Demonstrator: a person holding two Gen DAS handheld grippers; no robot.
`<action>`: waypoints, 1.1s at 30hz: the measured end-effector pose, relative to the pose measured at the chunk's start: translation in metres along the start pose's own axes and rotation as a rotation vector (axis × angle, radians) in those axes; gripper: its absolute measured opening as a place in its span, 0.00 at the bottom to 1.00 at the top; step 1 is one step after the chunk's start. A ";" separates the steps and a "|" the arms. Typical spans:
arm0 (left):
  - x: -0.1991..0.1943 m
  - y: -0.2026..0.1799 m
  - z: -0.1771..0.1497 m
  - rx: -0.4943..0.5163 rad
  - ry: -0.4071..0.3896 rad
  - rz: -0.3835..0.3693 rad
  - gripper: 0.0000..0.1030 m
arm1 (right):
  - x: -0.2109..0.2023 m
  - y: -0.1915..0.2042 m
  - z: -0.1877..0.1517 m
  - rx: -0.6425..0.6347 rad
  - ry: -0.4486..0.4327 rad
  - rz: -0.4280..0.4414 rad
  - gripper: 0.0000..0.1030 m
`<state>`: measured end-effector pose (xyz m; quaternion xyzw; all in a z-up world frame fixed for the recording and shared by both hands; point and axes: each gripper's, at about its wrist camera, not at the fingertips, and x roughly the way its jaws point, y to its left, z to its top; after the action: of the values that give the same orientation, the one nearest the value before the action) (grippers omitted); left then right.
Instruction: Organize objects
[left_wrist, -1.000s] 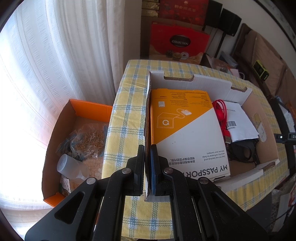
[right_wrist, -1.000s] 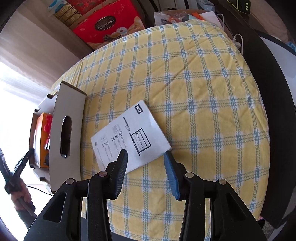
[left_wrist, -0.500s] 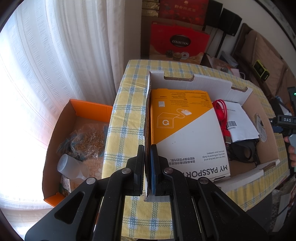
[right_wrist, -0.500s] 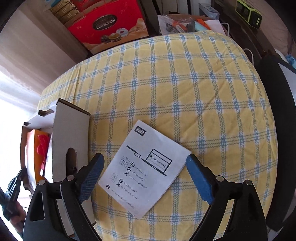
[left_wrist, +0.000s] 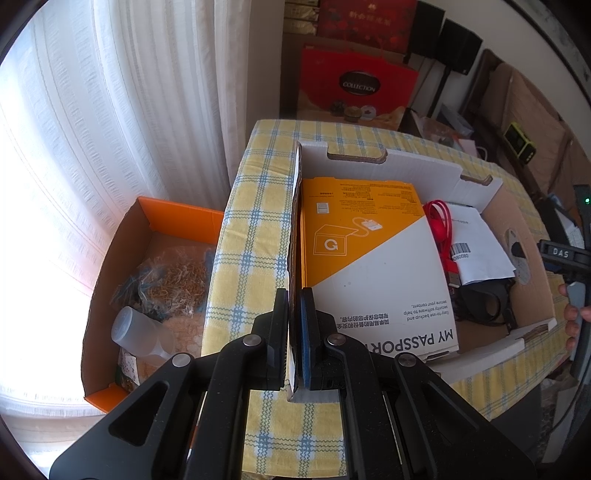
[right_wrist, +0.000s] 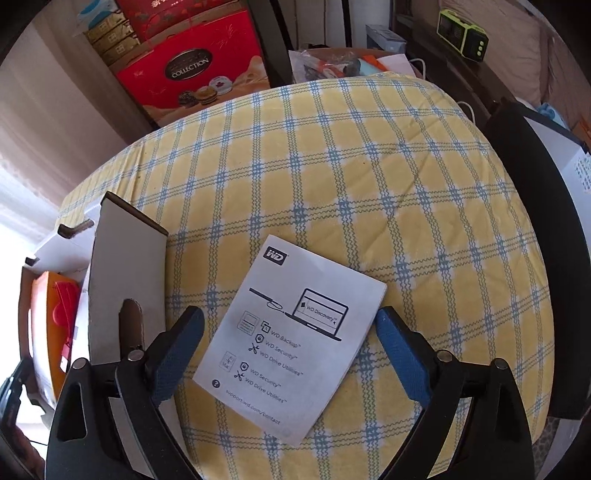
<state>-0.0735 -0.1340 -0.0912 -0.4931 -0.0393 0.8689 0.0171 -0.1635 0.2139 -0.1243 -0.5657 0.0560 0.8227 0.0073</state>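
My left gripper (left_wrist: 294, 295) is shut on the left wall (left_wrist: 295, 221) of a white cardboard box (left_wrist: 406, 162) on the yellow checked tablecloth (left_wrist: 258, 206). Inside the box lie an orange-and-white My Passport carton (left_wrist: 369, 266), a red cable (left_wrist: 439, 225), a white paper (left_wrist: 476, 243) and a black item (left_wrist: 484, 302). My right gripper (right_wrist: 290, 317) hangs over a white WD leaflet (right_wrist: 295, 343) lying flat on the cloth. Its jaws stand wide and are closing, with the leaflet between them; the blue pads (right_wrist: 402, 354) do not press on it. The box's side flap (right_wrist: 125, 266) stands just left of it.
An orange carton (left_wrist: 177, 214) with a plastic bag and a bottle sits on the floor left of the table. A red gift box (right_wrist: 192, 70) leans behind the table. A dark chair back (right_wrist: 535, 221) borders the right side. A hand (left_wrist: 572, 314) holding the other gripper shows at the right.
My right gripper opened wide and shifted over the leaflet, which now lies between its jaws. The left gripper kept its grip. The right hand came into the left wrist view.
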 end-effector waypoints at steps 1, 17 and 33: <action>0.000 0.001 0.000 -0.001 0.001 -0.002 0.05 | 0.000 0.002 -0.001 -0.029 0.000 -0.015 0.79; 0.000 0.000 0.001 -0.007 0.000 -0.003 0.05 | -0.023 -0.046 0.001 0.193 -0.019 0.154 0.84; 0.017 0.014 0.002 -0.033 0.033 0.019 0.04 | -0.005 -0.005 -0.001 0.137 -0.008 0.079 0.84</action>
<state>-0.0840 -0.1471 -0.1060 -0.5081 -0.0488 0.8599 0.0013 -0.1602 0.2186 -0.1205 -0.5579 0.1344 0.8188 0.0140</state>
